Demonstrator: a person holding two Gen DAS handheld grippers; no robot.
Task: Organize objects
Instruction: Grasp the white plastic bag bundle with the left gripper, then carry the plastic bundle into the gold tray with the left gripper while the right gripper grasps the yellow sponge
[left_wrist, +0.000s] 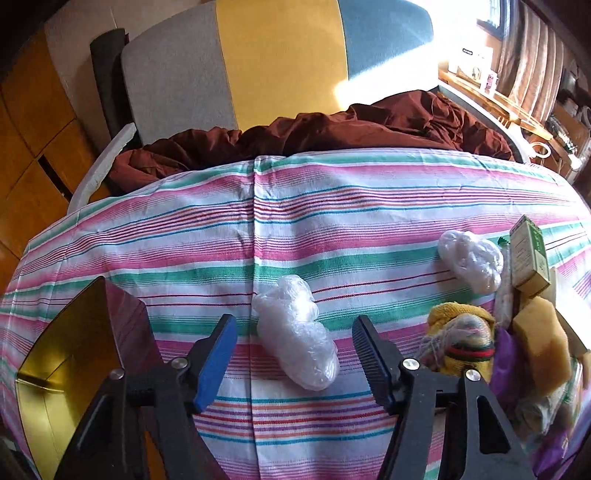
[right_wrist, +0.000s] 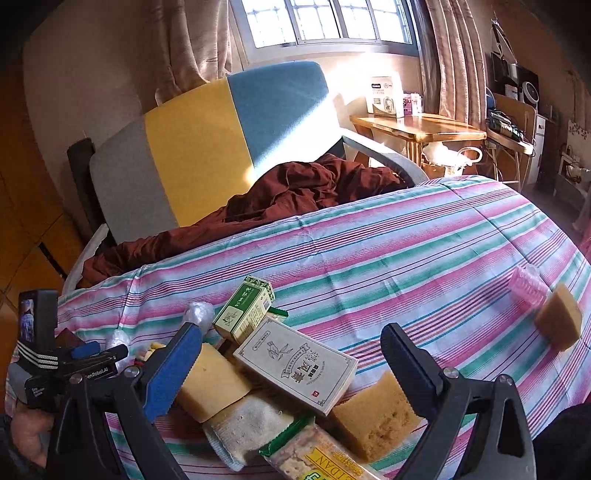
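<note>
Crumpled plastic bag (left_wrist: 295, 332), gold box (left_wrist: 74, 354) open

Behind your striped cloth (left_wrist: 332, 206) sits a chair (right_wrist: 192, 147) with a maroon blanket (left_wrist: 369, 125) — window (right_wrist: 325, 22), curtains (right_wrist: 454, 55) beyond.

This is a room in a home. A soft chair (right_wrist: 207, 147) in grey, yellow and blue stands by a window (right_wrist: 325, 22) with long curtains (right_wrist: 450, 55). A dark red blanket (right_wrist: 295, 188) lies crumpled on the chair. A striped cloth (left_wrist: 332, 206) covers the desk. A wooden side table (right_wrist: 417, 127) holds small boxes.
</note>
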